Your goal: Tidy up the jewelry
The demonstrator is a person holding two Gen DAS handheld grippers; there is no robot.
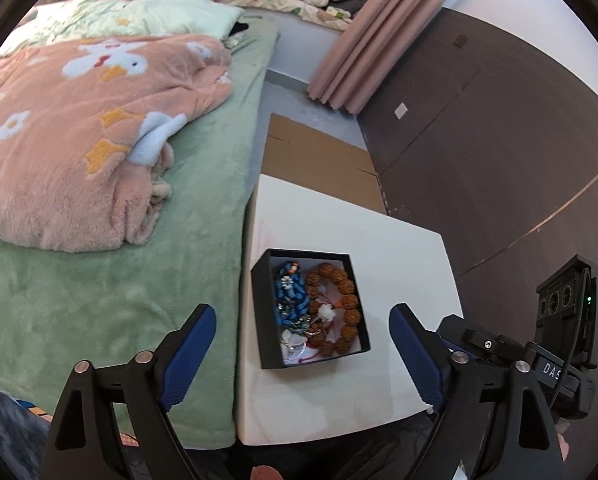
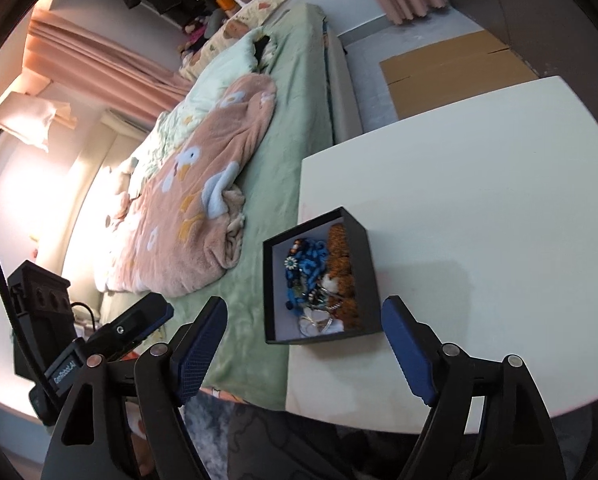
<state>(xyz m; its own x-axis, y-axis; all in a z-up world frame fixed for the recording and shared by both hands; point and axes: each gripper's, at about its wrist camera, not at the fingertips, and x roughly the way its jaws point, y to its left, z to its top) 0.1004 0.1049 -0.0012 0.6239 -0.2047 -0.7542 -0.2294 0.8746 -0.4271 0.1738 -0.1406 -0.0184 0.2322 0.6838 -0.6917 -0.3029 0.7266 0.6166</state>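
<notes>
A black open box stands on the white table near its left edge, beside the bed. It holds a brown beaded bracelet, blue beaded jewelry and small silver and white pieces. The box also shows in the right wrist view, with the brown beads and blue beads inside. My left gripper is open and empty, raised above the box. My right gripper is open and empty, also above the box. The right gripper's body shows at the right of the left wrist view.
A bed with a green sheet and a pink duck-print blanket lies against the table's left side. Flat cardboard lies on the floor beyond the table. A dark wall panel is at the right, pink curtains behind.
</notes>
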